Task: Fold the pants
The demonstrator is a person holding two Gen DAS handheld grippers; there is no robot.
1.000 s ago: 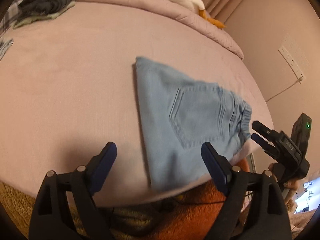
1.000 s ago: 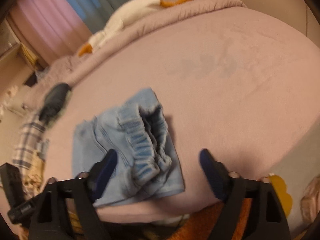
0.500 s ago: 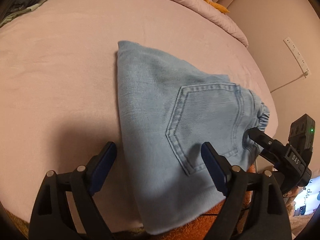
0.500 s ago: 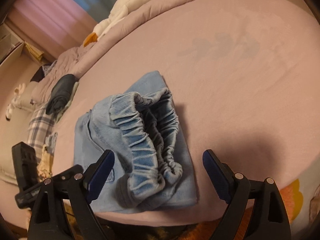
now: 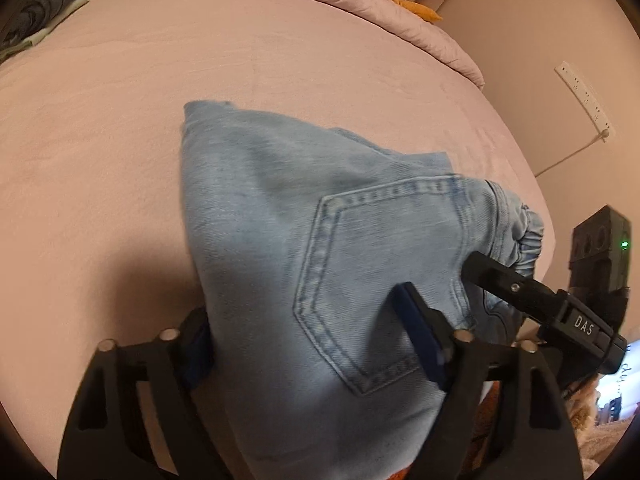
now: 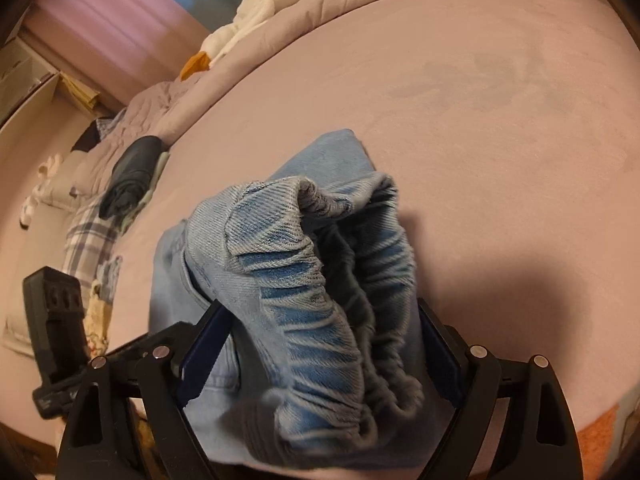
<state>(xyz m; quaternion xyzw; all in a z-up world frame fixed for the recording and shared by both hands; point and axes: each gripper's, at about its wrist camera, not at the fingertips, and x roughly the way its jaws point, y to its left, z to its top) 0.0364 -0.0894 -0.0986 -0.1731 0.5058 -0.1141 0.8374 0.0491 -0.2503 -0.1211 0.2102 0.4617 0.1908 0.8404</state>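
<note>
On the pink bed (image 5: pixel 120 128), near its front edge, lies a folded pair of light blue denim pants (image 5: pixel 280 240), with a stitched back pocket (image 5: pixel 380 280) facing up and the gathered elastic waistband (image 6: pixel 340 280) turned toward the right side.

The left gripper (image 5: pixel 304 344) comes down over the front part of the pants. Its jaws are closing, and the denim lies between them: the left blue pad (image 5: pixel 196 352) stands at the left folded edge of the cloth, and the right blue pad (image 5: pixel 420 340) rests on top of the pocket. I cannot tell if the pads already press the cloth (the fabric does not look pinched).

The right gripper (image 6: pixel 320 360) stands over the waistband end. Its jaws are wide and also closing, with the bunched waistband between them; the left pad (image 6: pixel 204 356) is beside the denim and the right pad (image 6: pixel 436 356) is partly behind it. A firm hold is not visible here either. In the left wrist view one black finger of this gripper (image 5: pixel 512 288) touches the pants near the waistband.

At the far edge of the bed lies a white plush toy with orange parts (image 6: pixel 248 28), and at the left side a dark folded garment (image 6: pixel 132 172) on a checked cloth (image 6: pixel 88 240). A white power strip (image 5: pixel 584 96) hangs on the beige wall.
</note>
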